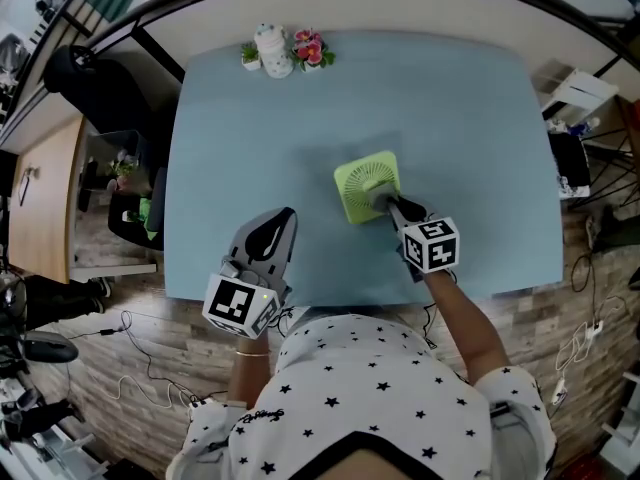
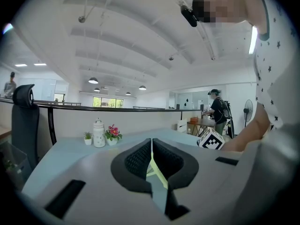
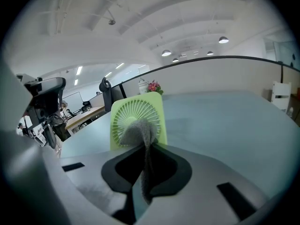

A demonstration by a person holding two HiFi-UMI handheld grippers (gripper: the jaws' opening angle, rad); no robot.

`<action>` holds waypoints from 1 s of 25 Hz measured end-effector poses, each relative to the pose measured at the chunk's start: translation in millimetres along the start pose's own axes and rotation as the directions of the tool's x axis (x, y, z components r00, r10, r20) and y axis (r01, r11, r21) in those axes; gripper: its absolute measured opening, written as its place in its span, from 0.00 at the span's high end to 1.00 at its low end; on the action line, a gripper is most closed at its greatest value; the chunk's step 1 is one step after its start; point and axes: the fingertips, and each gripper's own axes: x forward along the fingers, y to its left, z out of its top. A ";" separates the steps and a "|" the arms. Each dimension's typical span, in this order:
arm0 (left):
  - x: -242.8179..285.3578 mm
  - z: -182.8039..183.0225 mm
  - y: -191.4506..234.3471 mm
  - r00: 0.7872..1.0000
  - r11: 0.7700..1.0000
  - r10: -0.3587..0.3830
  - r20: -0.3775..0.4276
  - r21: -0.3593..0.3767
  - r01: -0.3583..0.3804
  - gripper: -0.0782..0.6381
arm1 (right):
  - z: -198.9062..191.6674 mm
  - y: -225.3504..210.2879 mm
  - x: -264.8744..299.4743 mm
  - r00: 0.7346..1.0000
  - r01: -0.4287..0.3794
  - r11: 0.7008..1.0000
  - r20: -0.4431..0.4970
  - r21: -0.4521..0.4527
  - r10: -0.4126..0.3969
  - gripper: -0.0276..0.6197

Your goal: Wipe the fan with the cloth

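Observation:
A lime-green square fan [image 1: 366, 186] [image 3: 138, 117] stands near the middle of the light blue table [image 1: 300, 118]. My right gripper [image 1: 395, 206] [image 3: 145, 168] is shut on a grey cloth [image 3: 139, 135] [image 1: 381, 201], and the cloth's bunched end rests against the fan's round grille. My left gripper [image 1: 272, 236] [image 2: 151, 161] hovers over the table's near edge to the left of the fan, jaws shut with nothing between them. A sliver of the green fan [image 2: 158, 175] shows just beyond its jaws.
At the far left of the table stand a white jar [image 1: 272, 50] [image 2: 98, 133], a small potted plant [image 1: 250, 57] and pink flowers [image 1: 311, 50] [image 2: 112, 134]. A black office chair [image 2: 24, 121] sits left of the table. Cables lie on the floor [image 1: 150, 358].

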 end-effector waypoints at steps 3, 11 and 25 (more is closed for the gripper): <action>1.6 0.6 -1.5 1.000 1.000 -0.004 -0.002 0.001 0.004 0.84 | -1.8 -18.7 -4.5 0.999 0.036 0.999 0.001 0.032 -0.036 0.91; -0.9 -0.8 -1.5 1.000 1.000 0.004 -0.005 0.003 -0.004 0.84 | -9.5 -45.2 -9.1 0.995 0.101 0.994 -0.013 0.048 -0.100 0.91; 2.9 -5.9 -5.7 1.000 1.000 -0.022 0.000 -0.015 0.022 0.84 | 12.6 9.1 -37.7 0.997 -0.027 1.000 0.070 0.007 0.026 0.91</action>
